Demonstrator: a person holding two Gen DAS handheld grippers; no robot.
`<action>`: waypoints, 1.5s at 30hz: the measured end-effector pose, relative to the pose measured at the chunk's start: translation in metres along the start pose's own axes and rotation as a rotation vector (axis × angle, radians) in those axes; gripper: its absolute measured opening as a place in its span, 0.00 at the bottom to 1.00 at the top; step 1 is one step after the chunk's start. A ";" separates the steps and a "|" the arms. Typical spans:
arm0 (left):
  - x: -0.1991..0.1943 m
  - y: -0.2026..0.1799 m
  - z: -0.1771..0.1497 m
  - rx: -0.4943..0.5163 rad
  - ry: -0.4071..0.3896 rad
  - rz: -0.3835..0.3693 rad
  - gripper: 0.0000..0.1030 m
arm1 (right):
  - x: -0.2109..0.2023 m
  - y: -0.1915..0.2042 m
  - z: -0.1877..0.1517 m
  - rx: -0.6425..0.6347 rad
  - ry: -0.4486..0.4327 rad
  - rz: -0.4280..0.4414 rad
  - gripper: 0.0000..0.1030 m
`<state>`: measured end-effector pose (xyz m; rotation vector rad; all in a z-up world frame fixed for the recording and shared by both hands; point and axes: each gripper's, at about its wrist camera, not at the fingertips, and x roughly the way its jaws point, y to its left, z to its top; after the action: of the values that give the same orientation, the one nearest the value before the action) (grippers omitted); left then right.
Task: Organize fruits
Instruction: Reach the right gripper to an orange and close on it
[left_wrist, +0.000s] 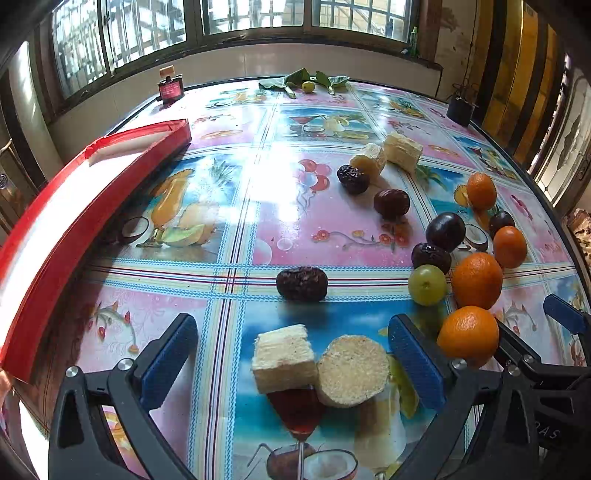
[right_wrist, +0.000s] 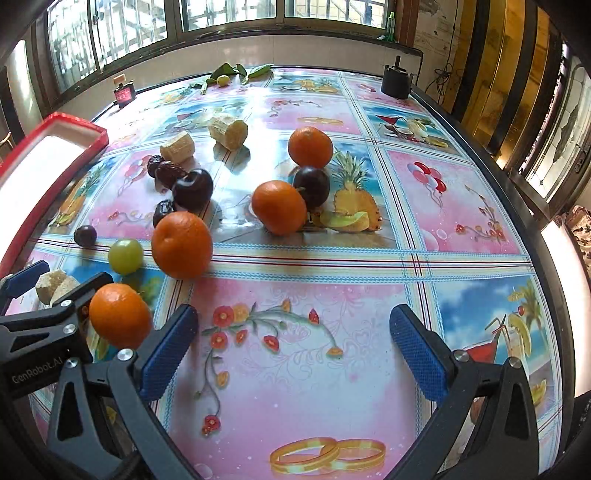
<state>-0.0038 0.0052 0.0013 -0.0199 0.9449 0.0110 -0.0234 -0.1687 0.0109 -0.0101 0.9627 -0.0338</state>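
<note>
Two sugarcane chunks sit right between the left claw's spread fingers, ready for a pinch toward the red tray, while the right claw hangs spread and empty, oranges scattered across the bench.

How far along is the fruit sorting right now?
Nothing looks done: the red tray shows no fruit in the part in view. Nothing is in hand; the left gripper is open around two sugarcane pieces, and the right gripper is open over bare table. Oranges, dates, plums and a grape remain.
</note>
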 end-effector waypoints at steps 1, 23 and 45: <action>0.000 0.000 0.000 0.000 0.001 0.000 1.00 | 0.002 -0.001 0.001 0.001 0.000 0.000 1.00; 0.000 -0.001 0.001 0.000 0.000 0.000 1.00 | -0.004 -0.007 -0.004 -0.075 0.117 0.055 1.00; -0.024 0.028 0.014 -0.031 -0.019 0.041 0.99 | -0.045 -0.064 0.028 -0.090 0.012 0.087 1.00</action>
<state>-0.0067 0.0335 0.0286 -0.0292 0.9256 0.0637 -0.0273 -0.2312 0.0650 -0.0508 0.9757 0.0898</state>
